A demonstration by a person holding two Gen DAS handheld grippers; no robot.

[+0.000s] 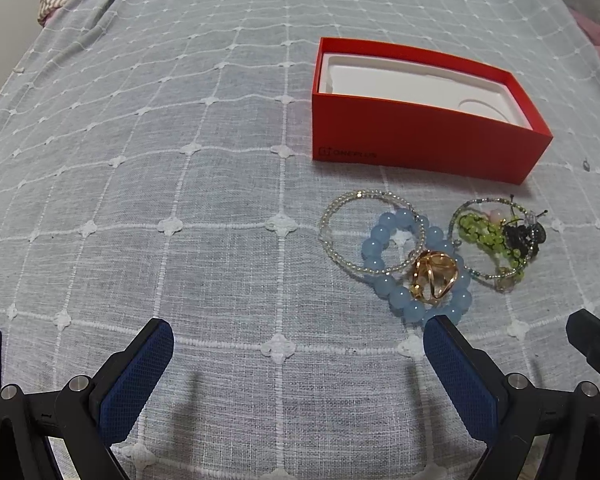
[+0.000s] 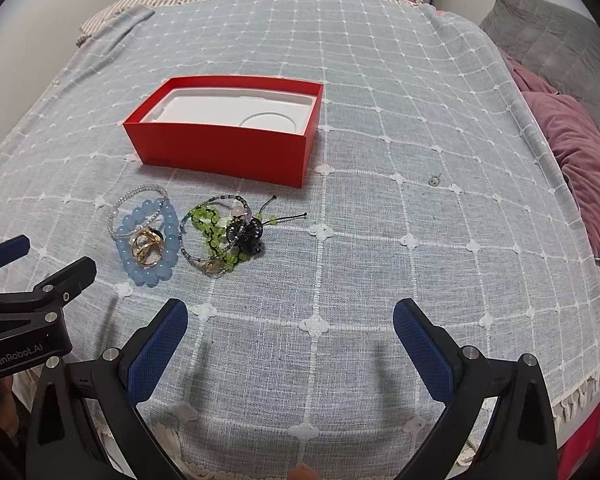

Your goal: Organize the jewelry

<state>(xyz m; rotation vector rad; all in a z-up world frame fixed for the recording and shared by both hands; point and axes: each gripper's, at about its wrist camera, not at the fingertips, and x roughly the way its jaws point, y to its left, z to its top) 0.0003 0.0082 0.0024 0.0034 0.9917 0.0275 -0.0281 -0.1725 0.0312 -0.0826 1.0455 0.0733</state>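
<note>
left gripper (image 1: 298, 336) jaws spread | right gripper (image 2: 290, 316) jaws spread | one red box (image 2: 224, 148) | one blue bead bracelet (image 2: 150, 246)

Open red box and a heap of beaded jewelry on a grey-blue checked bedspread (image 1: 180, 160).

The left gripper (image 1: 300, 344) hovers low over the cloth, its blue-padded fingers (image 1: 140, 376) spread wide with nothing between them. Ahead to the right, a pale blue round-bead bracelet (image 1: 384, 236) lies under a clear small-bead bangle (image 1: 328, 216) and a gold twisted-wire ornament (image 1: 434, 276). Just beside them sits a tangle of green beads (image 1: 480, 232) and a black beaded piece (image 1: 518, 236). Beyond stands the red rectangular cardboard box (image 1: 420, 148) with a white moulded insert.
</note>
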